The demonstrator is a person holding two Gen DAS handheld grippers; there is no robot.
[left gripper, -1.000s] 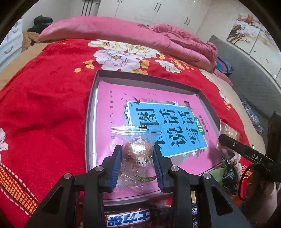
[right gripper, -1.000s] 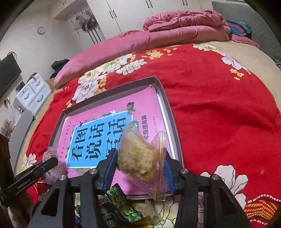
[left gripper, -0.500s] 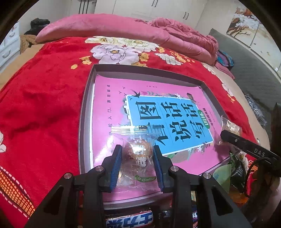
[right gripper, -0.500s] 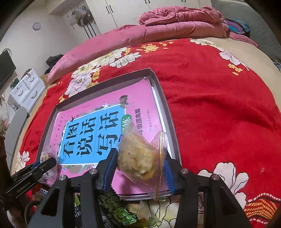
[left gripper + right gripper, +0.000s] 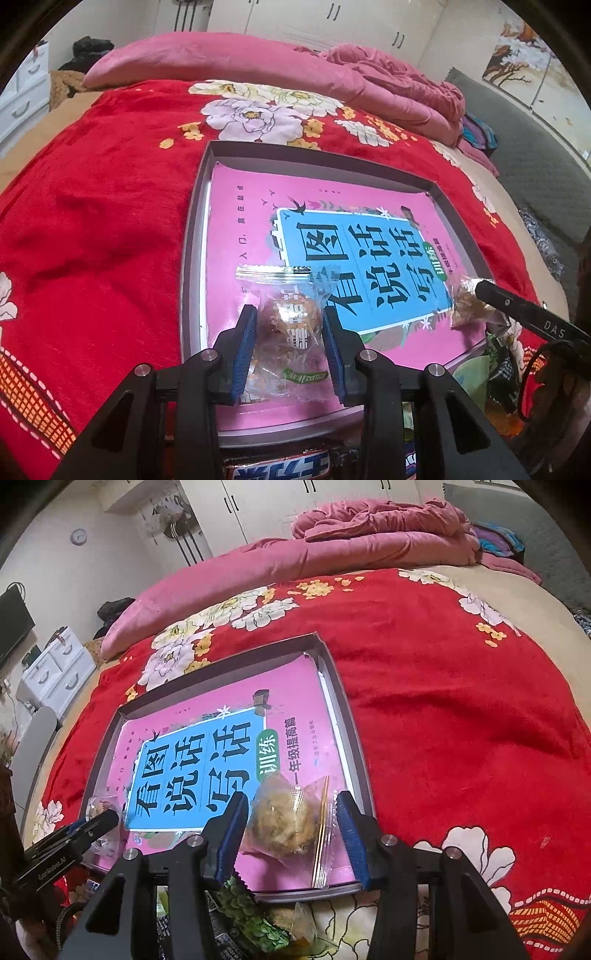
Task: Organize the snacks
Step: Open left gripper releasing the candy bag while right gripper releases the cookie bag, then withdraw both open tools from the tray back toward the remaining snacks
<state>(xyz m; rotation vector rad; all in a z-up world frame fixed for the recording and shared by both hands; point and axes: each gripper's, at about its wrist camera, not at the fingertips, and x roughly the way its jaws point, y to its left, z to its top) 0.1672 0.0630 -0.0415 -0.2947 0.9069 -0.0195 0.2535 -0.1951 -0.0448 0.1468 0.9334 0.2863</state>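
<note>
The left gripper (image 5: 290, 341) is pinching a clear-wrapped pastry (image 5: 291, 325) between its blue pads, over the tray (image 5: 192, 236) (pink book inside). The right gripper (image 5: 291, 830) is likewise clamping a second wrapped pastry (image 5: 286, 821), with loose snack packets (image 5: 255, 919) lying below it.

Both wrist views are evenly and fairly brightly lit by soft indoor light from above; no lamp or window shows. Colours run hot, the red blanket (image 5: 92, 221) close to oversaturated. Shadows are weak: a narrow dark band lies inside the grey tray (image 5: 192, 229) along its walls. The glossy pink book cover (image 5: 295, 686) carries a pale sheen, and the clear snack wrapper (image 5: 288, 325) throws small white glints (its print is hard to read through them). Fisheye distortion bends the bed outward into a dome, and black vignette fills the corners. The centre is sharp; the white wardrobe (image 5: 332, 502) and far walls are softer and slightly smeared.
</note>
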